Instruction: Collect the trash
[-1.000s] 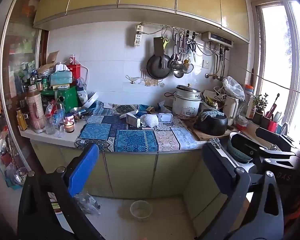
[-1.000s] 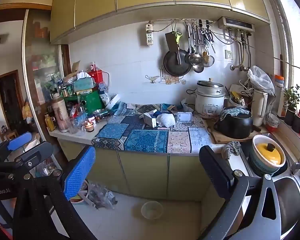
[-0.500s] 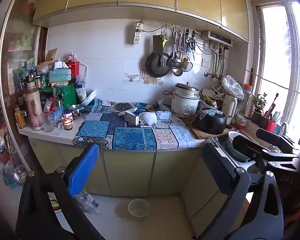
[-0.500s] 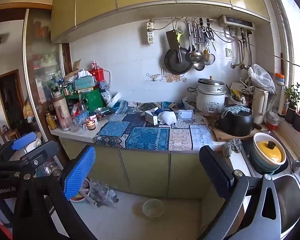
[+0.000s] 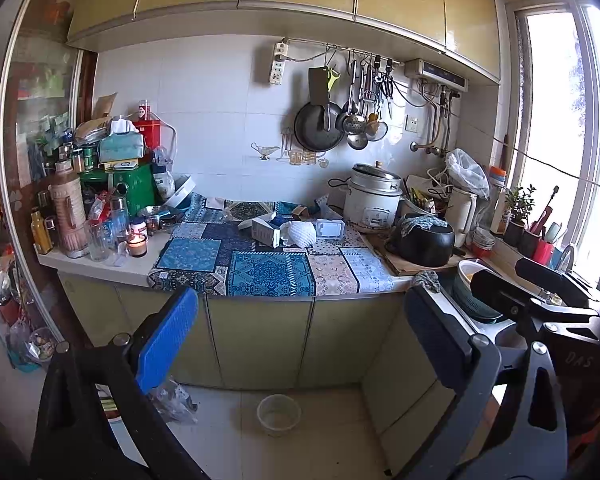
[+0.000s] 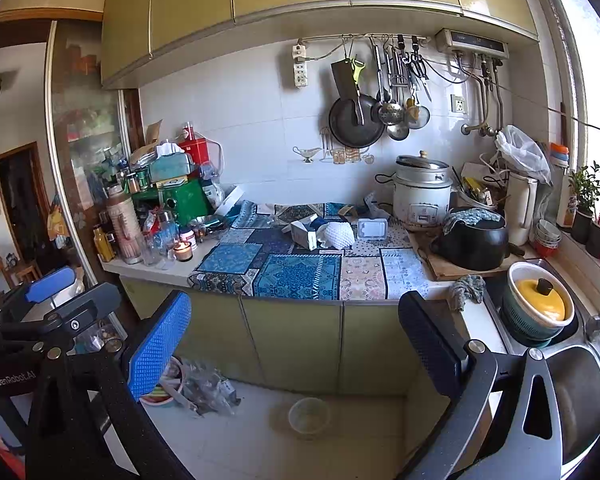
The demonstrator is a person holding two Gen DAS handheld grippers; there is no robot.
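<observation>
The trash lies on the patterned cloth (image 5: 268, 268) that covers the counter: a small torn-open carton (image 5: 265, 233) on its side, and touching its right end a crumpled white foam net (image 5: 299, 234). Just right of the net sits a clear plastic tray (image 5: 329, 228), and right of that, beyond the cloth's corner, a white rice cooker (image 5: 374, 200). Behind the carton, toward the wall, are scraps of wrapper and cardboard, too small to sort out. Left of the cloth a lit candle (image 5: 137, 245) stands among jars and bottles. On the floor below the cloth's front edge is a clear plastic bowl (image 5: 279, 415), with a crumpled plastic bag (image 5: 172, 400) to its left against the cabinet.

The left gripper (image 5: 300, 340) is held well back from the counter, its jaws spread wide with nothing between them. The right gripper (image 6: 294, 340) is likewise back from the counter, wide apart and empty, and shows at the right edge of the left wrist view.
</observation>
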